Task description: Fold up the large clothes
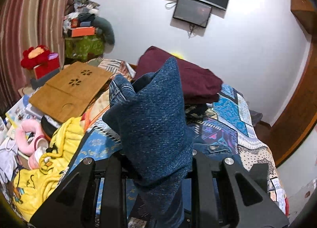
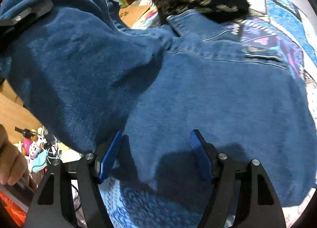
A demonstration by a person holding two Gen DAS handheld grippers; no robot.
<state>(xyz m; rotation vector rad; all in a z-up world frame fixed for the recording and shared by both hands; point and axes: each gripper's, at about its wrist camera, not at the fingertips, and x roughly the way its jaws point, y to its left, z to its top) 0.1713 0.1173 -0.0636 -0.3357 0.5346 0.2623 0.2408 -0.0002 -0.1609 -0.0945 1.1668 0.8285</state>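
The left claw (image 1: 158, 160) has its fingertips buried under a bunched fold of the blue denim jacket (image 1: 154, 109), so the pads cannot be seen, but the cloth rises from between the two black fingers and stands up in a peak, which shows the claw clenched on the jacket. That raised fold hides the middle of the bed (image 1: 233, 109) behind it. In the right wrist view the jacket (image 2: 198, 89) fills most of the picture: one garment, dark blue with a paler seam and a pocket flap at the far right, its left part lifted and draped, its right part lying flat on the patterned bedspread (image 2: 281, 13). The right claw (image 2: 154, 148) is released, its two blue-padded fingers (image 2: 110, 154) spread wide over the near edge of the jacket with nothing between them. At the far side one folded maroon garment (image 1: 178, 73) lies on top of a dark patterned one (image 2: 198, 2), the latter blurred. One wooden lap tray (image 1: 71, 87) lies to the far left.
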